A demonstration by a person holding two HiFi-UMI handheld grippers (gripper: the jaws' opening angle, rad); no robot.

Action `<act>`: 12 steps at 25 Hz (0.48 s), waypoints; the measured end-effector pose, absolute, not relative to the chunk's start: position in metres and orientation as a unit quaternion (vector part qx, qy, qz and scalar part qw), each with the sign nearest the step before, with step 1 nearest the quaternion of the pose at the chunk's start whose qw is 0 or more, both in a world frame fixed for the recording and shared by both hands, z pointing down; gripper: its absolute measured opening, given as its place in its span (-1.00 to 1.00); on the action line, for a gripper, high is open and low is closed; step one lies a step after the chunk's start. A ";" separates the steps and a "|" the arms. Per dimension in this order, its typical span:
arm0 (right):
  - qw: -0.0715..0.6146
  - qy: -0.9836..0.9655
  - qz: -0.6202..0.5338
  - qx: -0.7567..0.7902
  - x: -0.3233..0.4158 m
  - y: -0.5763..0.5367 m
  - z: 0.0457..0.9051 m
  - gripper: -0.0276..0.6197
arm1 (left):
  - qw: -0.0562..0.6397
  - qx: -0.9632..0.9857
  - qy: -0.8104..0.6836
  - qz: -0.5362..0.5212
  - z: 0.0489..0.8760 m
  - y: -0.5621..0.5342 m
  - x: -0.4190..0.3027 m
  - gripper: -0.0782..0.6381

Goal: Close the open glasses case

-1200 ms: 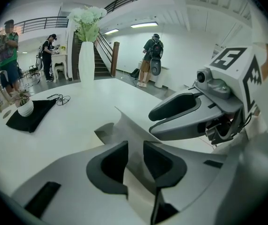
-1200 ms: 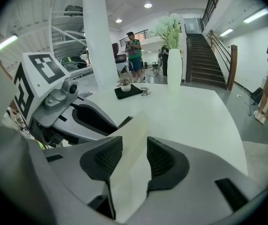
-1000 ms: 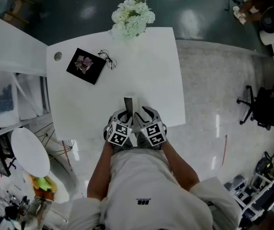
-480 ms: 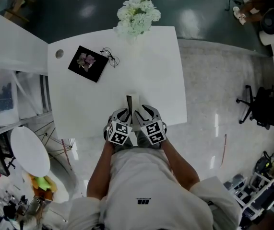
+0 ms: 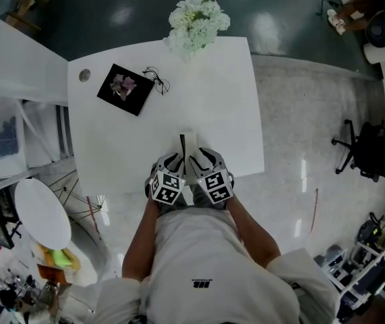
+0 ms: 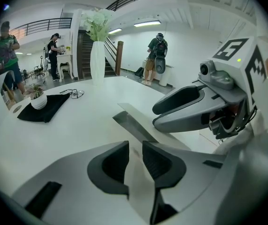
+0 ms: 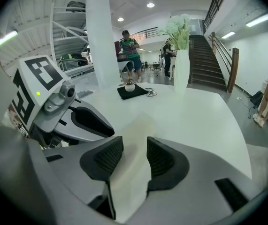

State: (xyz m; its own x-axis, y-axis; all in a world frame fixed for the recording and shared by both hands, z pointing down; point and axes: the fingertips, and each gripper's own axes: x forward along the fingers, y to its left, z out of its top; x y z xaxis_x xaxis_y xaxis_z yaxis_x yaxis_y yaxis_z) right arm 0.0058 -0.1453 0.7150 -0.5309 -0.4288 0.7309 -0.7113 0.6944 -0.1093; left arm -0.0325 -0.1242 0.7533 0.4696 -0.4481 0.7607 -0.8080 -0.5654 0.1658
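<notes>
At table (image 5: 232,100) edge, L hand-held gripper (image 6: 134,157) & R hand-held gripper (image 7: 134,159) clamp open glasses case (image 5: 187,142)

Your surface (image 5: 212,113) is plain white. The left claw (image 6: 134,161) and right claw (image 7: 134,156) are grey with black ribbed pads, and each cube bears black-and-white square markers. The glasses case (image 5: 187,146) is pale beige with a dark inner strip. The mat (image 5: 125,89) is black and the flowers (image 5: 197,20) white-green.
</notes>
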 end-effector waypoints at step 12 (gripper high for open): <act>0.354 -0.854 0.193 0.327 -0.007 -0.143 0.723 -0.41 | 0.262 0.810 -0.388 0.353 0.760 -0.124 -0.046 -0.50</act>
